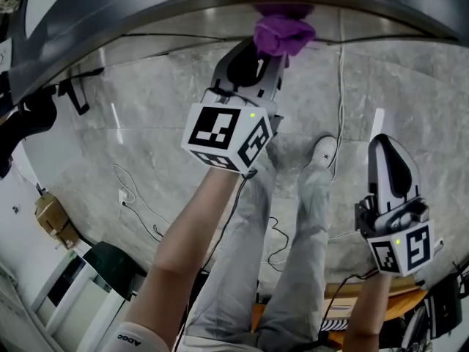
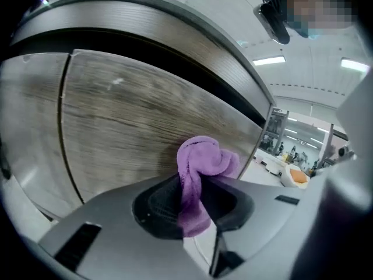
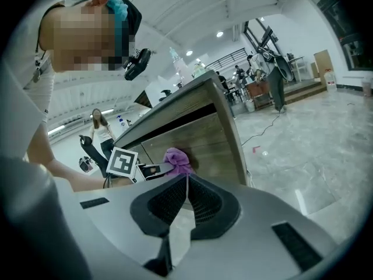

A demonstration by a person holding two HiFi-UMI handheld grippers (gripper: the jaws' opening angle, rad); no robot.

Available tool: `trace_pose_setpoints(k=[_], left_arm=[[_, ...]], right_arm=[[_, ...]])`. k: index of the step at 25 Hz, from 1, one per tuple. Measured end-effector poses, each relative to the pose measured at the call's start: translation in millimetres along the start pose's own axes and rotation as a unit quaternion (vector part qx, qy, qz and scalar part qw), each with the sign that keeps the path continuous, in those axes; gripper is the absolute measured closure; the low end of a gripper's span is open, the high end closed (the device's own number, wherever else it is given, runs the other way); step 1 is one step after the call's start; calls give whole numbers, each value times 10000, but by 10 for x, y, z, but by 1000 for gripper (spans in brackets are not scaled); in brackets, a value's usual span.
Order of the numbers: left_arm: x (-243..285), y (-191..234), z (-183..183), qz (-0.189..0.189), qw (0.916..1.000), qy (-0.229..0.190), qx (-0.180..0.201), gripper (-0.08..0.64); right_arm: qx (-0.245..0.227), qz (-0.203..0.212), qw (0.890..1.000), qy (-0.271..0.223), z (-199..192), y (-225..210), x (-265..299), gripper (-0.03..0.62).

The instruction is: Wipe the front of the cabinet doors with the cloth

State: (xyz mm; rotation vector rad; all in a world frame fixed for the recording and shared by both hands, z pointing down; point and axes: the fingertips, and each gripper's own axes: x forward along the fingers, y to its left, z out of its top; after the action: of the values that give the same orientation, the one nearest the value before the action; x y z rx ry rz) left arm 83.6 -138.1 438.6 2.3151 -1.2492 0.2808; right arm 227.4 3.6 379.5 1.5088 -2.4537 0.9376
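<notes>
Left gripper view: left hand-held gripper pinches the purple cloth, seemingly against the cabinet door; right hand-held gripper, jaws pressed together, hangs well to its right.

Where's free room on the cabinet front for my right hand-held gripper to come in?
Bare: the door face left of the cloth, up to the vertical seam. Tight: right of the cloth, where the door's edge is close and the left hand-held gripper grips the cloth. Cables crowd the floor by the feet.
</notes>
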Motion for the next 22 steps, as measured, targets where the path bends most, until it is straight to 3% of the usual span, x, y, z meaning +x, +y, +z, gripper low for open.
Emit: trace_pose_setpoints(k=[7,12,17,22], left_arm=[[-456,882,68,751,9970,-164,-104,477],[-671,1267,128,1134,9932,-249,-41,477],[-864,1488,179,1386,9895,-367,-189,477],[-853,1254,47,1341,9899,-356,-277,477]], right_arm=[[-160,343,9991,203,-131,368,349,563],[-216,489,9982,273,-173,513,465,563],[-269,593,9975,271,-145,648,501,563],[-193,510,9983,220,-163,485,338,563]])
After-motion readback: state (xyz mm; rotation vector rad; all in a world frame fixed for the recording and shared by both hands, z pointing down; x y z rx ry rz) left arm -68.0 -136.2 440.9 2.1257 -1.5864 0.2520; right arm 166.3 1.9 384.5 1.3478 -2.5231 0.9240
